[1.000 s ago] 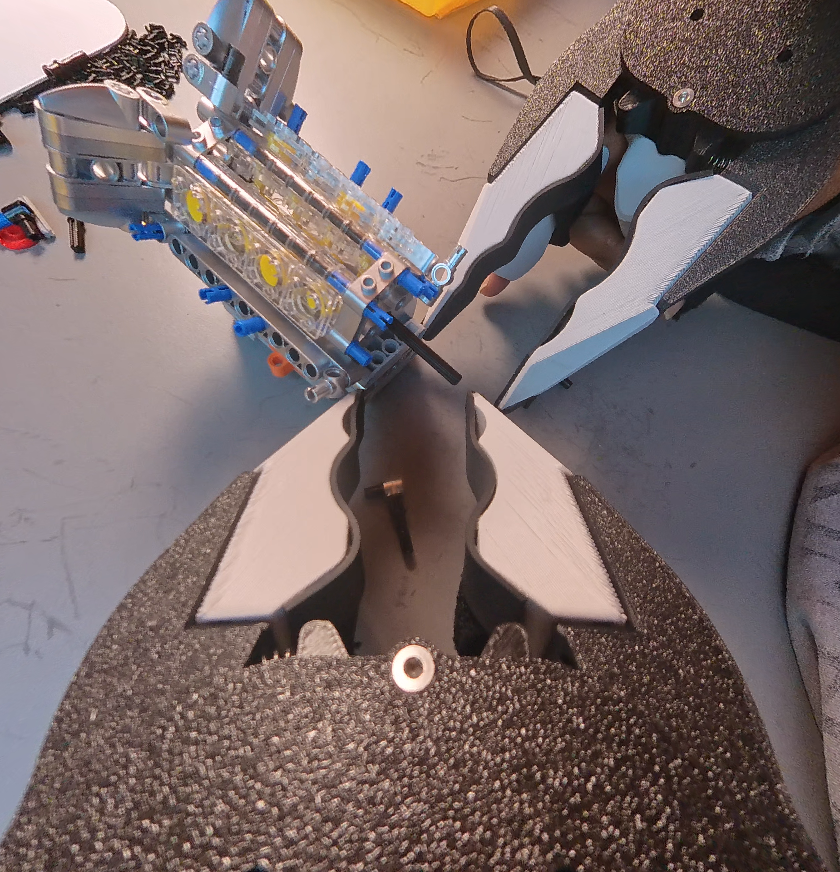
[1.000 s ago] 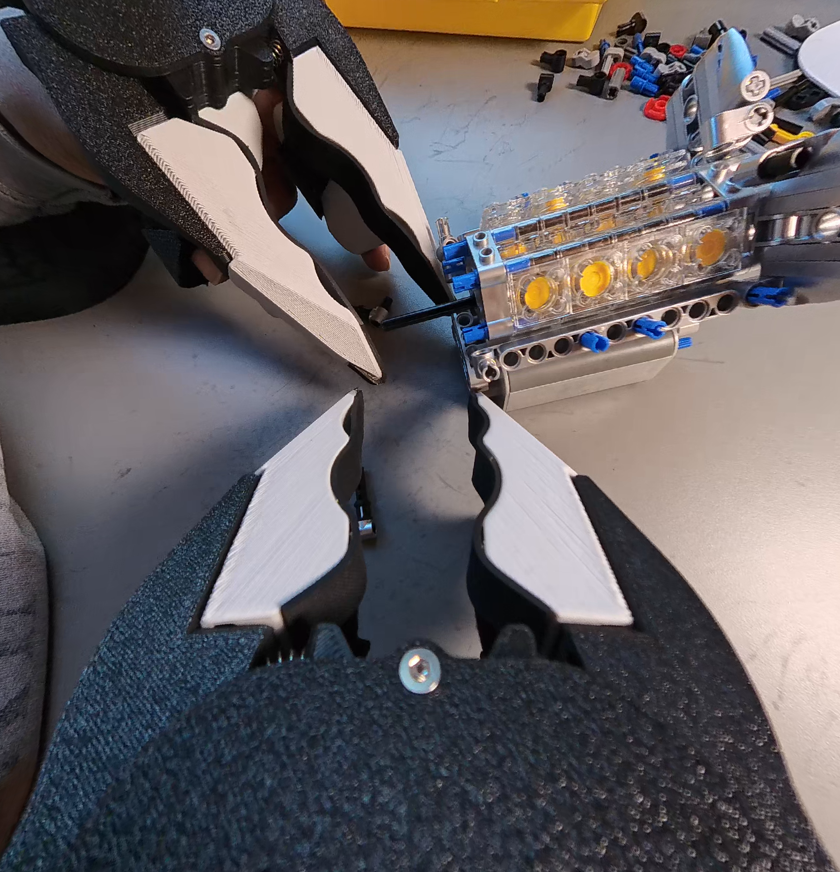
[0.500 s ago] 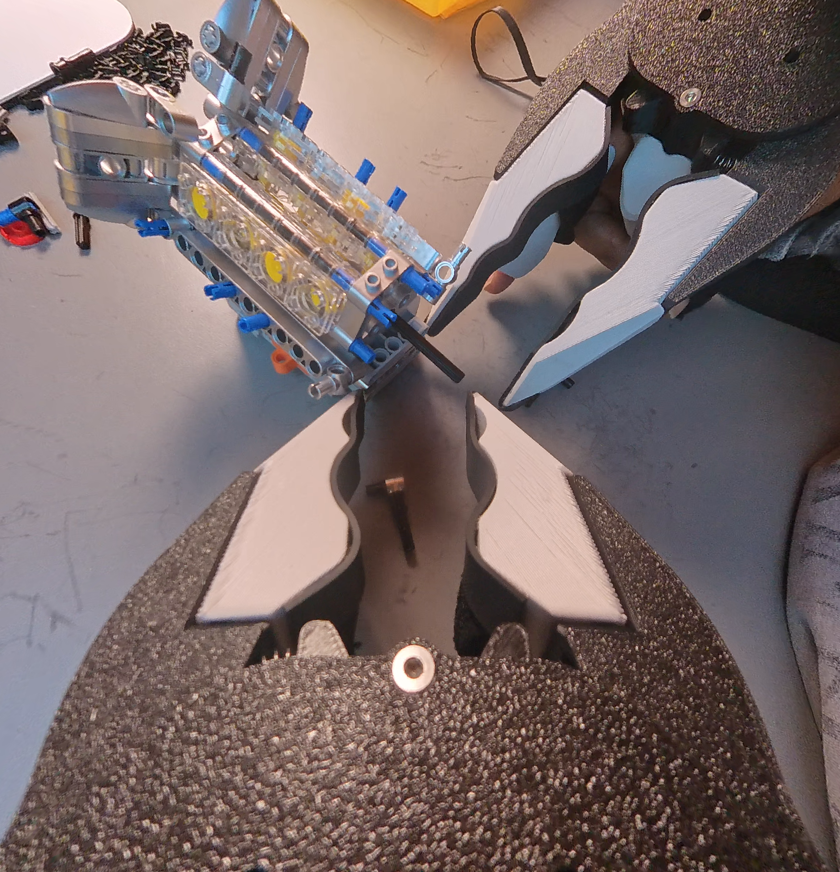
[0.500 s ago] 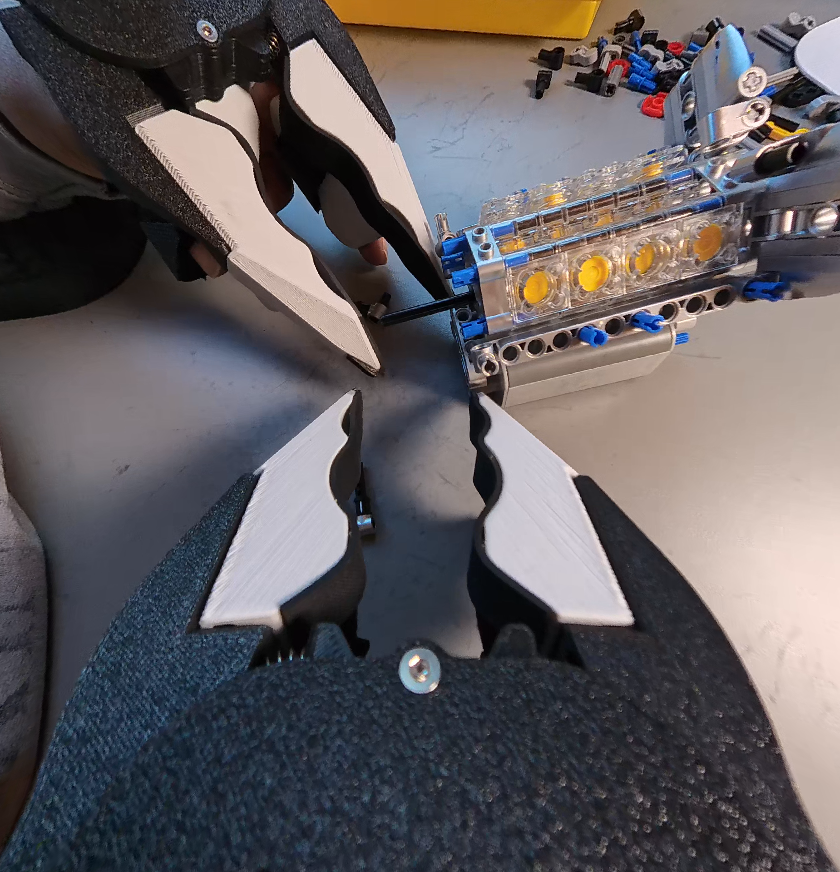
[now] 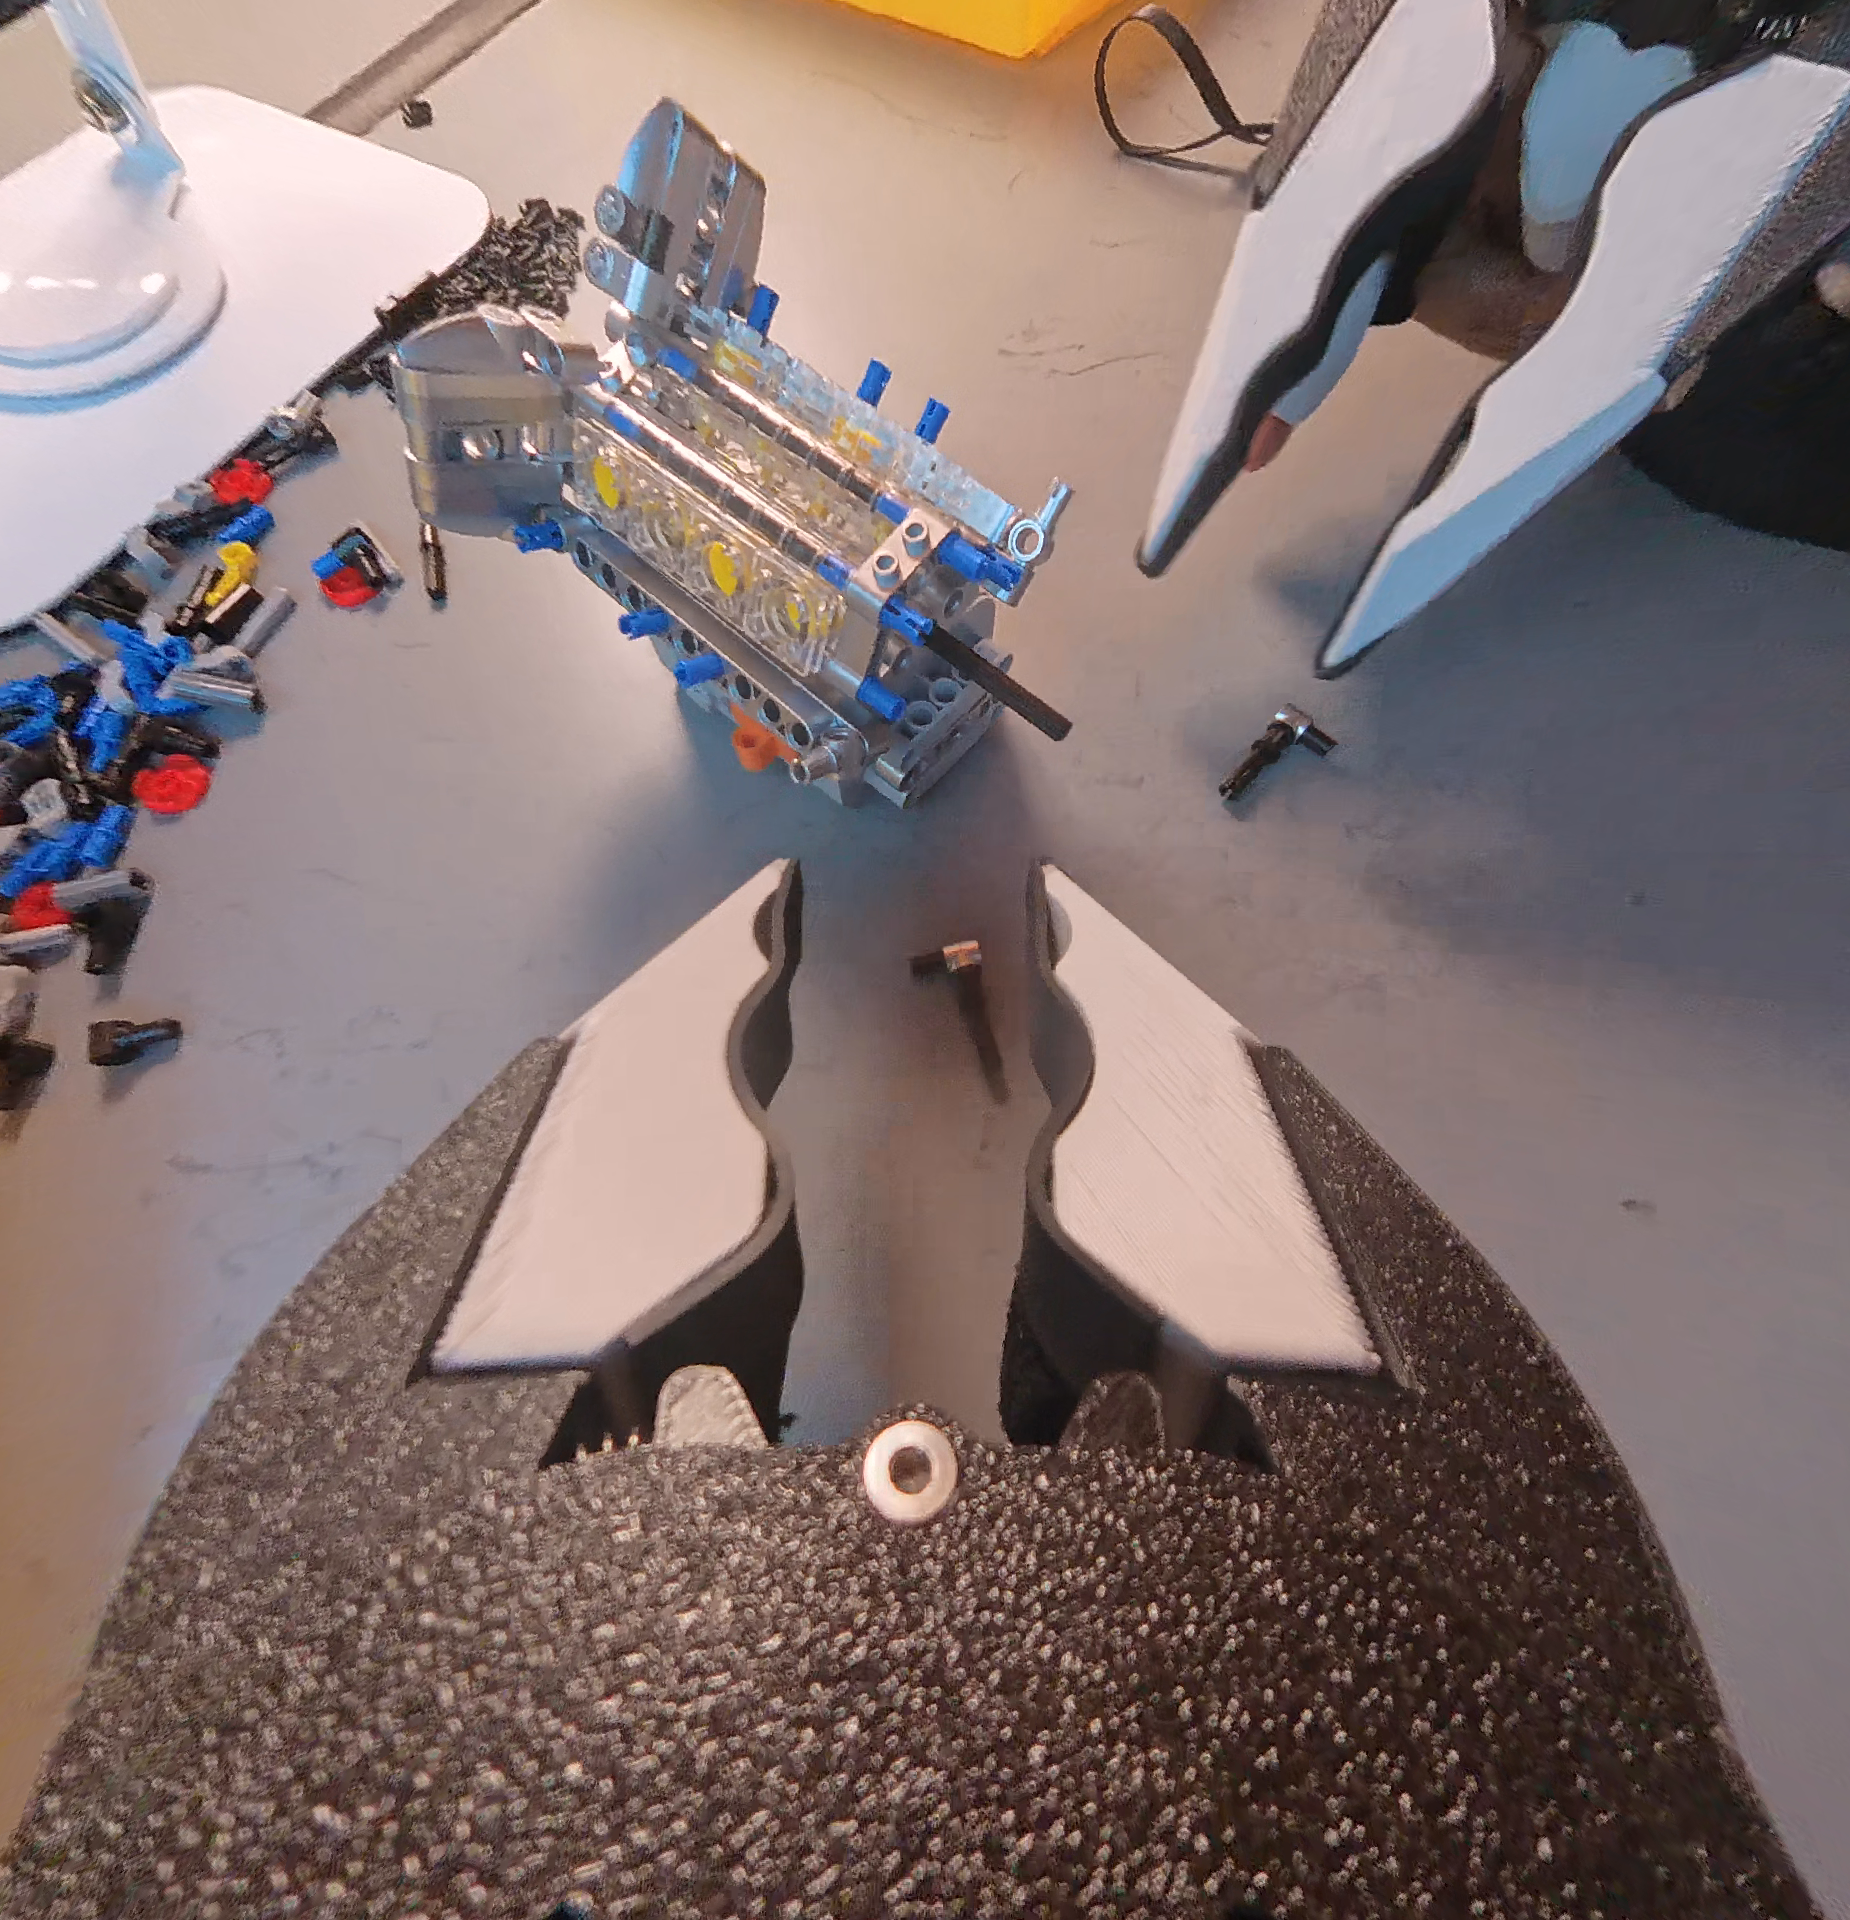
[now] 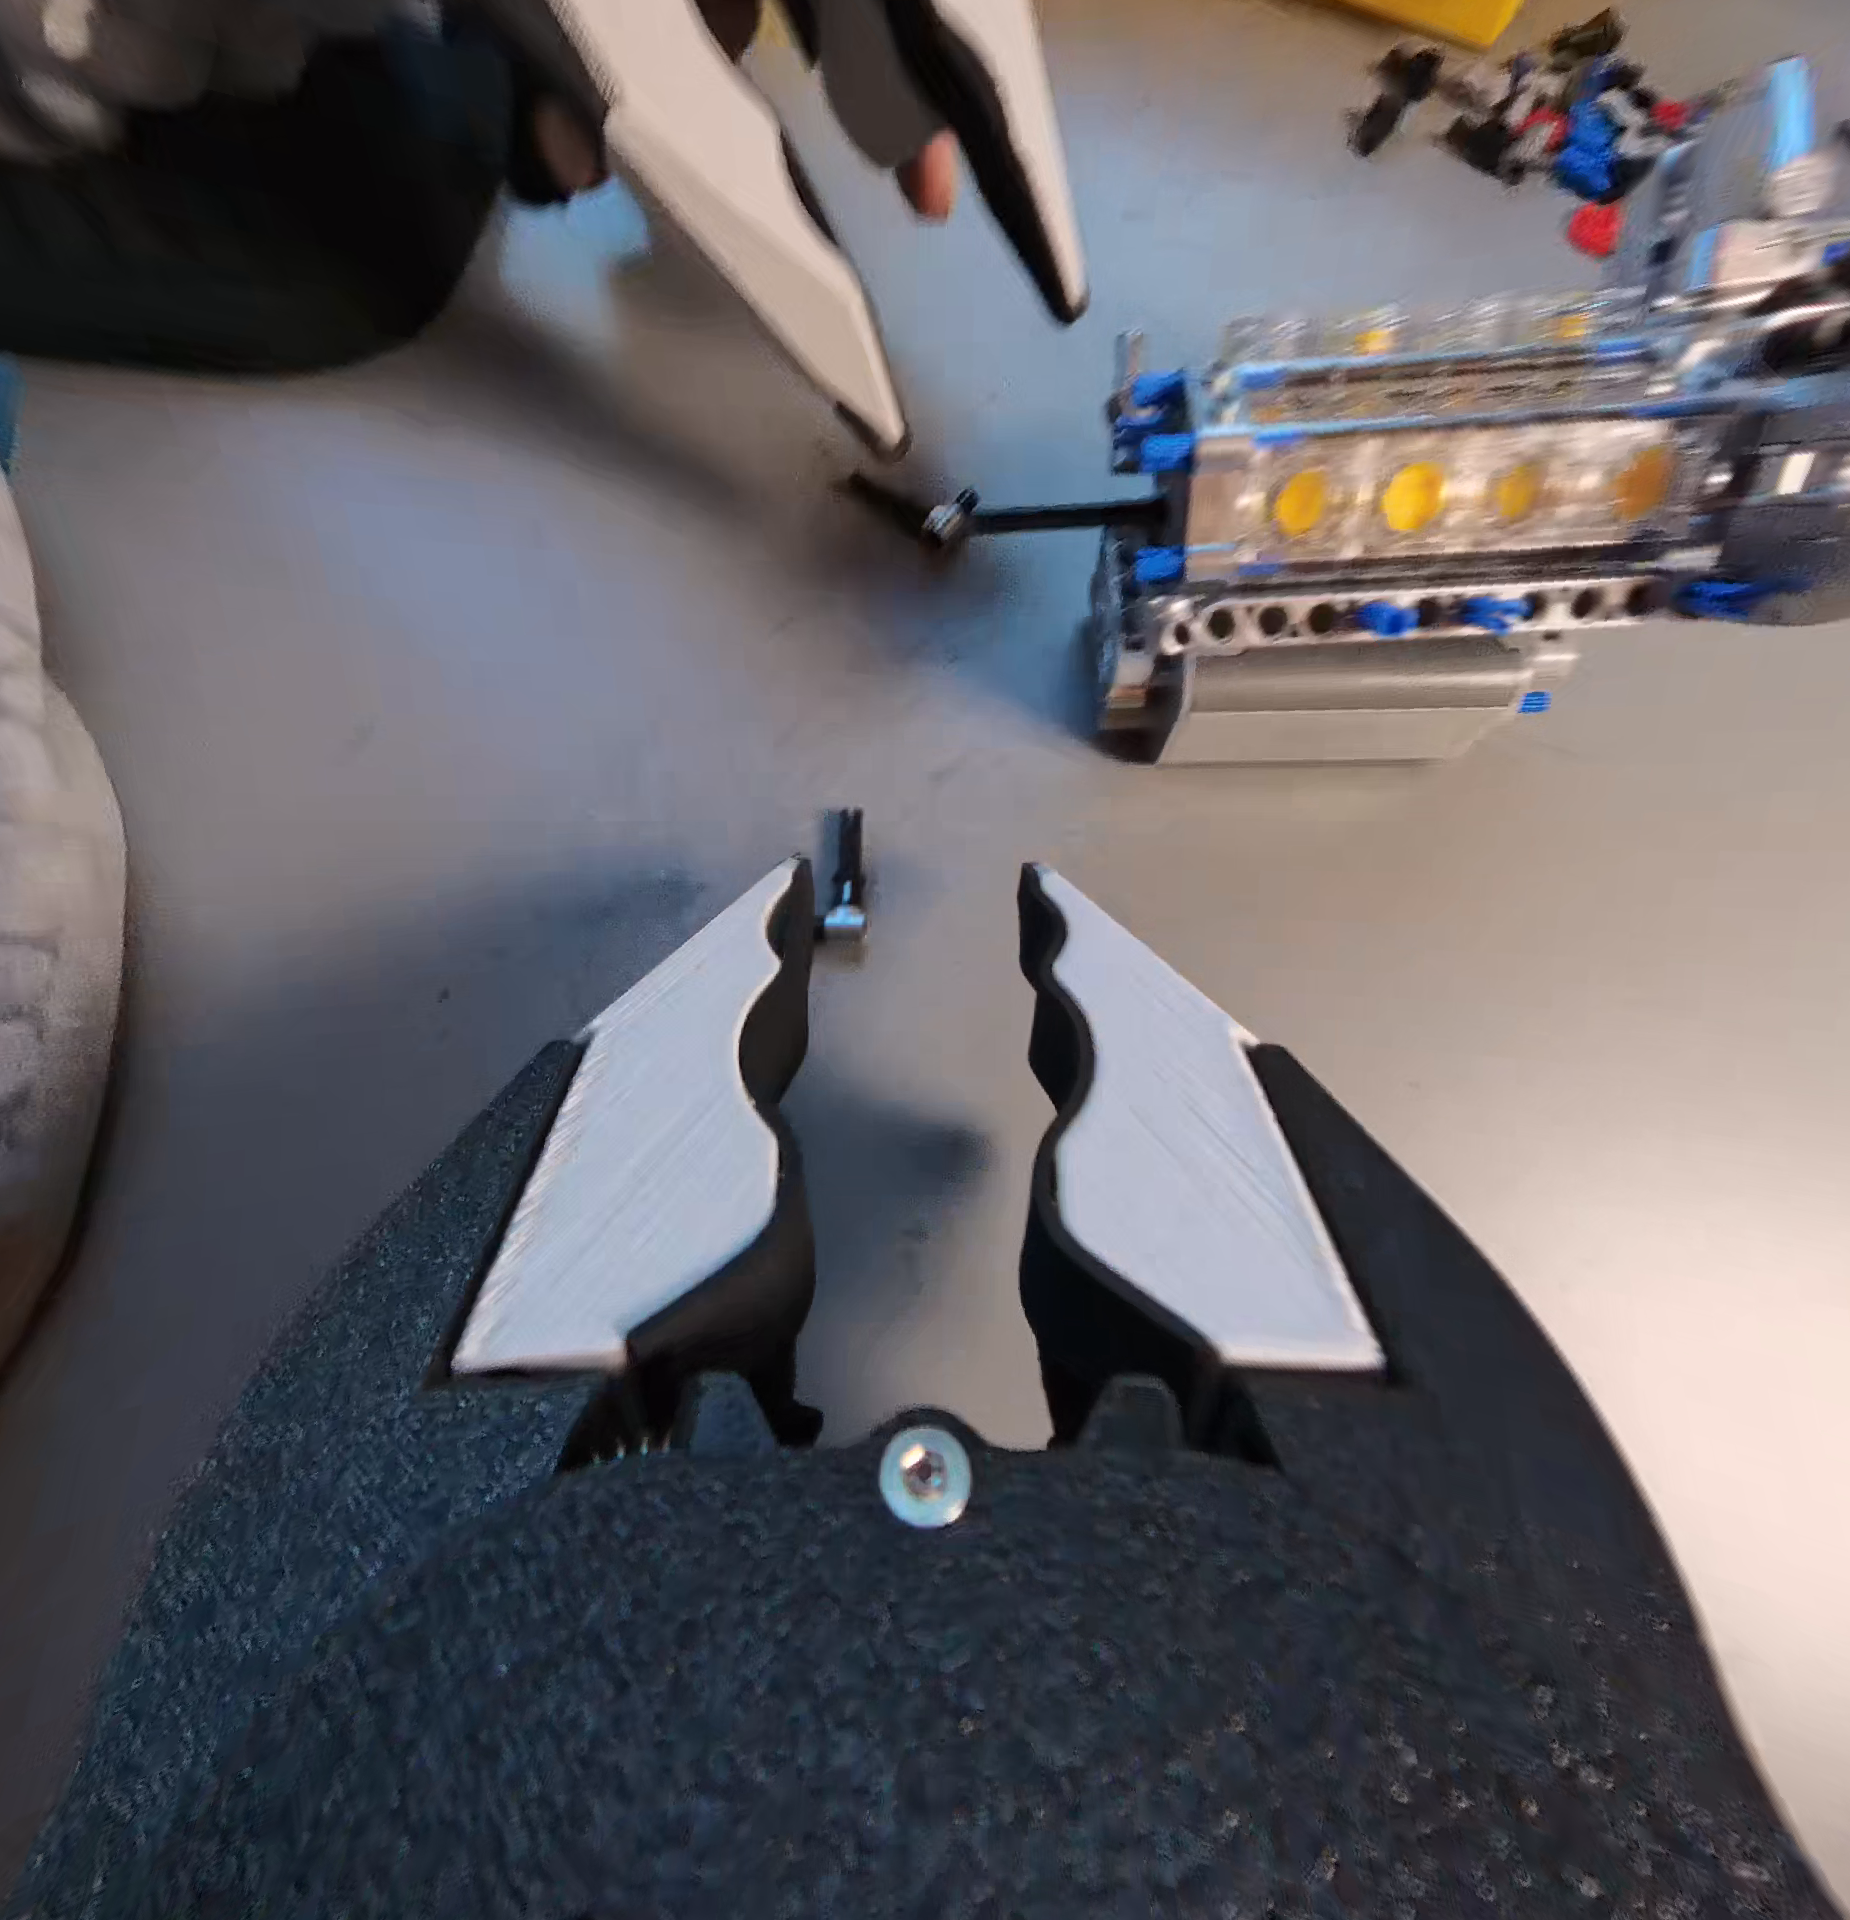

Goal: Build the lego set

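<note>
Between the tips of my left gripper (image 5: 913,883), low on the grey counter (image 5: 401,1039), lies a small black pin with a metal-coloured head (image 5: 965,1003). It rests just inside the right-hand finger, and whether it touches that finger I cannot tell. The jaws stand apart and hold nothing.

My right gripper (image 6: 908,878) has its jaws apart too, and empty. A second small black pin (image 6: 844,883) lies just beside its left fingertip; that view is blurred, so contact is unclear.

Farther out sits the brick-built engine block (image 5: 755,561) — clear cylinder housings with yellow discs inside, grey beams, blue pegs along its sides. It rests on the counter, apart from both grippers. A black axle (image 5: 994,691) sticks out of its near end. In the right wrist view, a black-and-grey connector piece (image 6: 947,516) lies at the axle's free end, below the tip of the other gripper.

Beyond the block, to the left in the left wrist view, loose blue, black, red and grey parts (image 5: 79,748) are scattered beside a white stand base (image 5: 277,270). At the far edge I see a yellow bin (image 5: 978,21) and a black loop of strap (image 5: 1160,104).
</note>
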`<state>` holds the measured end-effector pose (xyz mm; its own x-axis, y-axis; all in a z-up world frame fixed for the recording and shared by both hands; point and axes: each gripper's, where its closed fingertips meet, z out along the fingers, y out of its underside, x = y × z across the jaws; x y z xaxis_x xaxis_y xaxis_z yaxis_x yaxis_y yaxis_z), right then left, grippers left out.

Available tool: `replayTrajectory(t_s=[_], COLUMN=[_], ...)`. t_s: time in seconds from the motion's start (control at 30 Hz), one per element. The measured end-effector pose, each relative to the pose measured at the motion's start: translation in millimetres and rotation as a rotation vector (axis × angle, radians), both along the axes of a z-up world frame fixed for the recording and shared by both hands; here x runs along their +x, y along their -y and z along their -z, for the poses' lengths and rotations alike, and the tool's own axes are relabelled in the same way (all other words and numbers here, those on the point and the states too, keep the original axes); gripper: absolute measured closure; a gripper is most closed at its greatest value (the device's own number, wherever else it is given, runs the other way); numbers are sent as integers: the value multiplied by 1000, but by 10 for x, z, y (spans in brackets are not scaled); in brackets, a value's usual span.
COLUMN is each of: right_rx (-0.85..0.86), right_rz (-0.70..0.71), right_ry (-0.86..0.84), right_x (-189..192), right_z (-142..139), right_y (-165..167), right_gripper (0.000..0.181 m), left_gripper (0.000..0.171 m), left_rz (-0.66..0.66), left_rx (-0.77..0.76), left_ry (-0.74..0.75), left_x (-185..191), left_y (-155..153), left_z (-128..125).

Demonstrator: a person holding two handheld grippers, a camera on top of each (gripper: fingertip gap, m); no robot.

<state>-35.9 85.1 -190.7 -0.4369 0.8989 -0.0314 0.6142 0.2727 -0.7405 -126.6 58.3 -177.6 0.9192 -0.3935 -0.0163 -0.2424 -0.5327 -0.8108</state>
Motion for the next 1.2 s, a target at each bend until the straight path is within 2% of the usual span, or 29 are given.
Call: replayTrajectory(t_s=[0.13, 0.33, 0.4, 0.47, 0.57, 0.7, 0.87, 0.97, 1.07, 1.2], right_rx=[116, 128, 139, 171, 191, 226, 192, 190, 177, 202], right_rz=[-105, -93, -102, -93, -106, -94, -20, 7, -14, -18], right_ry=[86, 86, 86, 57, 35, 14, -47, 12, 29, 19], right_x=[171, 142, 145, 105, 85, 71, -60, -81, -70, -75], right_z=[222, 217, 219, 220, 220, 178, 63, 174, 220, 217], right_y=[131, 183, 214, 203, 219, 187, 110, 71, 120, 121], right_gripper=[146, 156, 165, 181, 181, 181, 159, 162, 177, 177], left_gripper=[138, 148, 150, 151, 151, 151, 153, 153, 153, 153], left_rz=[46, 181, 226, 261, 302, 306, 280, 267, 257, 241], left_rx=[19, 86, 93, 89, 82, 59, 49, 49, 43, 44], left_ry=[-68, -169, -200, -228, -260, -279, -279, -269, -253, -206], left_x=[64, 374, 484, 586, 710, 734, 680, 662, 648, 644], left_y=[67, 151, 177, 195, 207, 191, 158, 138, 137, 127], left_z=[-17, -59, -23, 33, 117, 216, 229, 227, 237, 213])
